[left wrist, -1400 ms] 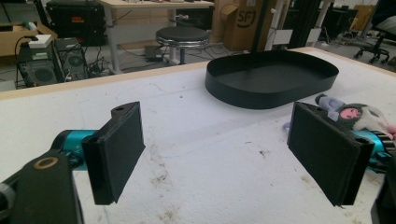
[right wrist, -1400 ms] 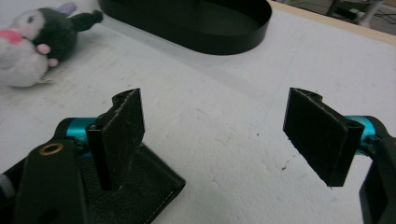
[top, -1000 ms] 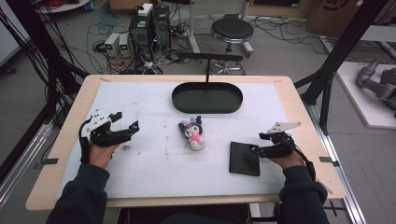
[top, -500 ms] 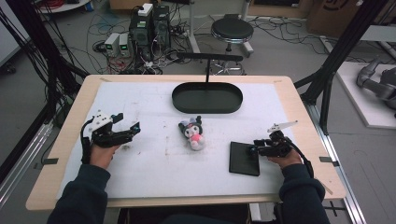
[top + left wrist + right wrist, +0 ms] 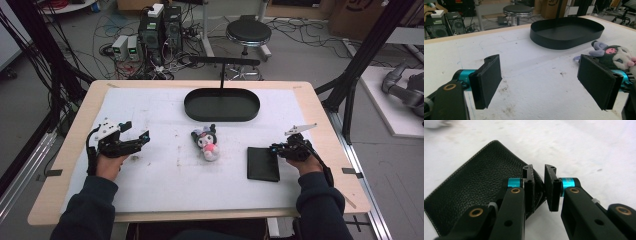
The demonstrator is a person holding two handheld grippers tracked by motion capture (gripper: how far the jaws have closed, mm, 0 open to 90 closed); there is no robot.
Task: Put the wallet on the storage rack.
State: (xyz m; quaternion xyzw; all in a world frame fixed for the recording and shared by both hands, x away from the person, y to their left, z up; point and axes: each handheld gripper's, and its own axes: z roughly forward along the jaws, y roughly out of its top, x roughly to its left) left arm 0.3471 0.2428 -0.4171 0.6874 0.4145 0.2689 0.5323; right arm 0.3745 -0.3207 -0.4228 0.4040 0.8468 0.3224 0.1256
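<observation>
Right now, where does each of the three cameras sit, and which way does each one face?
High view: above the person's side, looking forward and down on the table; both forearms, the left tool and right tool show.
Left gripper view: on the left tool, facing across the table to the black tray and plush toy; its jaws stand wide apart.
Right gripper view: on the right tool, aimed down at the black leather wallet, jaws nearly together at the wallet's corner.
Shared: high and left gripper views both show tray and toy.
</observation>
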